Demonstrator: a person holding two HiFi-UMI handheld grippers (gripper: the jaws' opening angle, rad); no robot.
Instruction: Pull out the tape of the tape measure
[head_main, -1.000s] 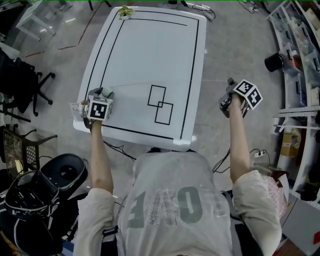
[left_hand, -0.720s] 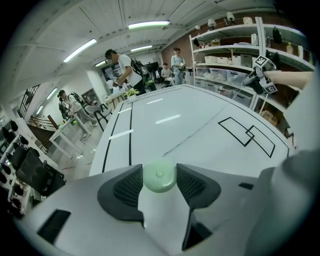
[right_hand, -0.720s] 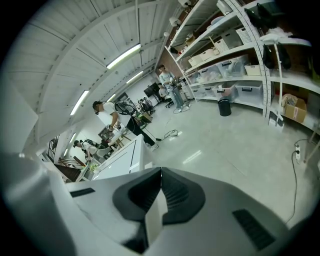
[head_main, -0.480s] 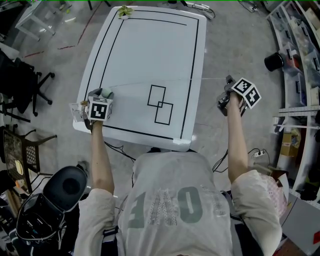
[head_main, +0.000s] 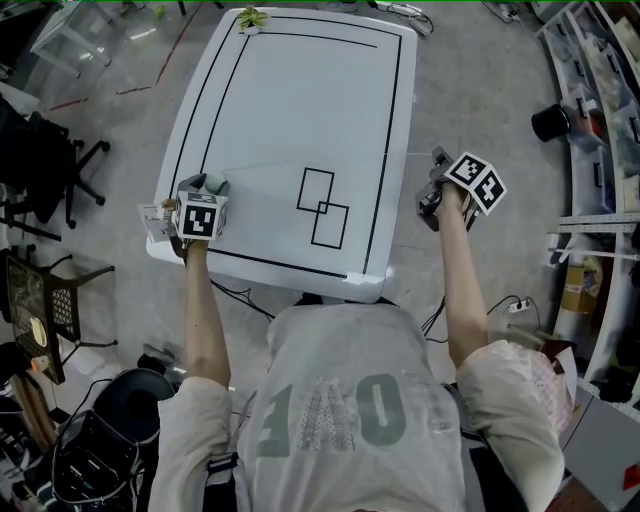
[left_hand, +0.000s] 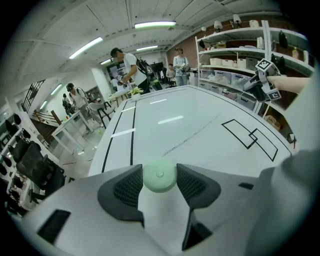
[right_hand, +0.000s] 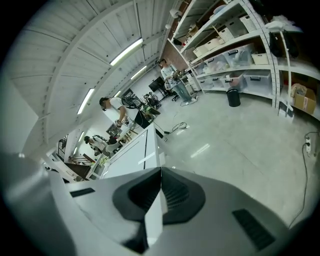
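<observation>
A pale green round tape measure (left_hand: 159, 176) sits between the pads of my left gripper (left_hand: 159, 181), which is shut on it over the white table's (head_main: 300, 90) near left corner. In the head view the case (head_main: 213, 184) shows just ahead of the left gripper (head_main: 205, 186). Its thin tape (head_main: 320, 166) runs rightward across the table (left_hand: 150, 115) to my right gripper (head_main: 437, 160), held beyond the right edge. The same strip (left_hand: 195, 134) is faint in the left gripper view. The right gripper (right_hand: 160, 172) has its jaws together, pinching the tape end; the tape itself is barely visible there.
Two overlapping black square outlines (head_main: 322, 207) are marked on the table. A small plant (head_main: 250, 20) stands at its far edge. Shelving (head_main: 600, 100) and a black bucket (head_main: 550, 122) line the right; chairs (head_main: 40, 160) stand left. People (left_hand: 131, 65) stand beyond the table.
My right gripper has moved left, closer to the table's right edge, with the tape end in it. The left gripper has stayed put. A black object on the floor at lower left has shifted downward.
</observation>
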